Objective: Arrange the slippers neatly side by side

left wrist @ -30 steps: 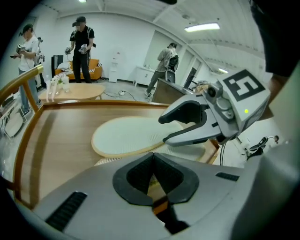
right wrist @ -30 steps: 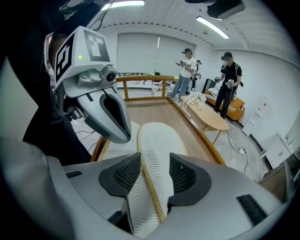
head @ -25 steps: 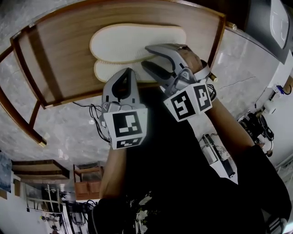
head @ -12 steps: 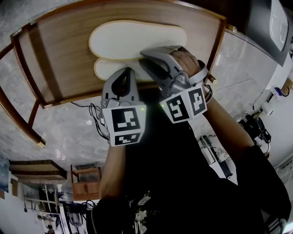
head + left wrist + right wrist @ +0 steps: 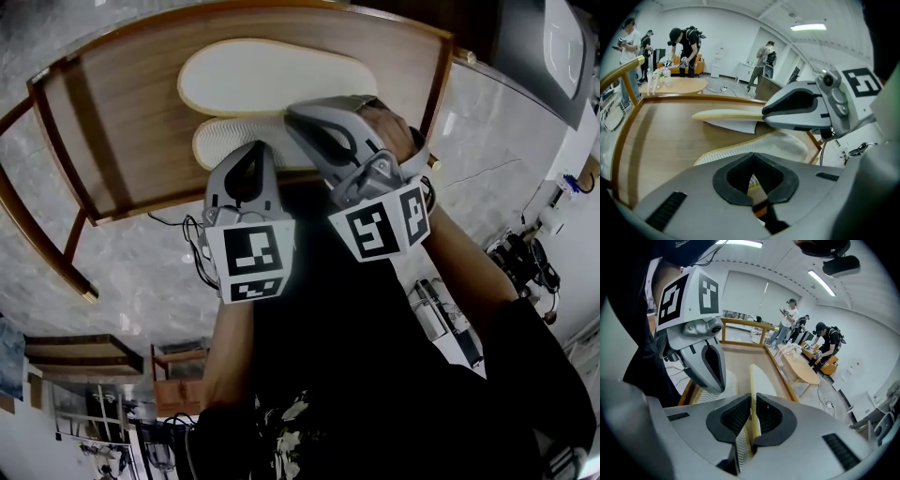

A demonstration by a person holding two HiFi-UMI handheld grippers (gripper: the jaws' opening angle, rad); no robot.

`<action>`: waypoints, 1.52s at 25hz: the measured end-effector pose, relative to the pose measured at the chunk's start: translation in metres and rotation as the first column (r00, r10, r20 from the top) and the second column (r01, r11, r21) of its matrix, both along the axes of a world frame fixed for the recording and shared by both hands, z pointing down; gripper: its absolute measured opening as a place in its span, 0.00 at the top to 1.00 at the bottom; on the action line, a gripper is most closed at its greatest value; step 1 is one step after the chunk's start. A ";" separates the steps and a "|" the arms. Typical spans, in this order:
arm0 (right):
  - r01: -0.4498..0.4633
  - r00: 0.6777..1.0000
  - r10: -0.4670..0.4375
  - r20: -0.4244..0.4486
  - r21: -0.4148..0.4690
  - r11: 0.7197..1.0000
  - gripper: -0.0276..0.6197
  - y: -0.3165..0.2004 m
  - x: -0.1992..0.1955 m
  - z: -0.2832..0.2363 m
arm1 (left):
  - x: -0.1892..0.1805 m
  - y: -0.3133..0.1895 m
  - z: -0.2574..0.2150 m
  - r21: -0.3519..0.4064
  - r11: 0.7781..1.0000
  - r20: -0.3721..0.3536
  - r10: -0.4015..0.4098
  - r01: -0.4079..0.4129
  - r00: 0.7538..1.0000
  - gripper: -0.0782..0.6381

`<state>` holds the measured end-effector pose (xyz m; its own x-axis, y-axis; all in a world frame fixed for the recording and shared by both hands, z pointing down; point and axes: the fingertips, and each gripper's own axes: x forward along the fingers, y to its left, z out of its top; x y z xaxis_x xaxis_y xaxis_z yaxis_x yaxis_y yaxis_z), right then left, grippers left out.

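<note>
Two white slippers lie sole-up on a wooden table (image 5: 122, 122). My right gripper (image 5: 305, 117) holds the far slipper (image 5: 272, 80) by its near edge. Its jaws are closing, and the thin sole (image 5: 757, 378) stands edge-on between the pads. In the left gripper view that slipper (image 5: 726, 115) hangs level, a little above the tabletop. The near slipper (image 5: 234, 136) with its ribbed sole (image 5: 759, 147) rests on the table in front of my left gripper (image 5: 251, 155), which is shut with nothing seen between its pads (image 5: 752, 176).
A raised wooden rail (image 5: 56, 112) rims the table. Cables (image 5: 187, 230) trail on the marble floor below. Several people (image 5: 686, 44) stand far off by a round table (image 5: 677, 84) holding bottles.
The right gripper's jaws have closed onto the far slipper's edge. That slipper has shifted slightly up and left in the head view. The left gripper has stayed shut in place.
</note>
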<state>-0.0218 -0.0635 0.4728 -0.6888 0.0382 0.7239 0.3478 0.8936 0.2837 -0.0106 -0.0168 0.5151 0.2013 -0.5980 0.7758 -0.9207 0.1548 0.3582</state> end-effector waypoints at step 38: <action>-0.531 0.795 0.596 0.115 -0.345 0.774 0.93 -0.071 0.001 -0.086 | -0.009 -0.015 -0.045 0.116 0.993 0.032 0.031 -0.035 0.999 0.89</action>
<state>-0.0205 -0.1346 0.3873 -0.7809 -0.2266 0.5821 -0.2814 0.9596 -0.0041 -0.0201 -0.0321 0.4698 0.2000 -0.6781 0.7072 -0.9354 0.0827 0.3439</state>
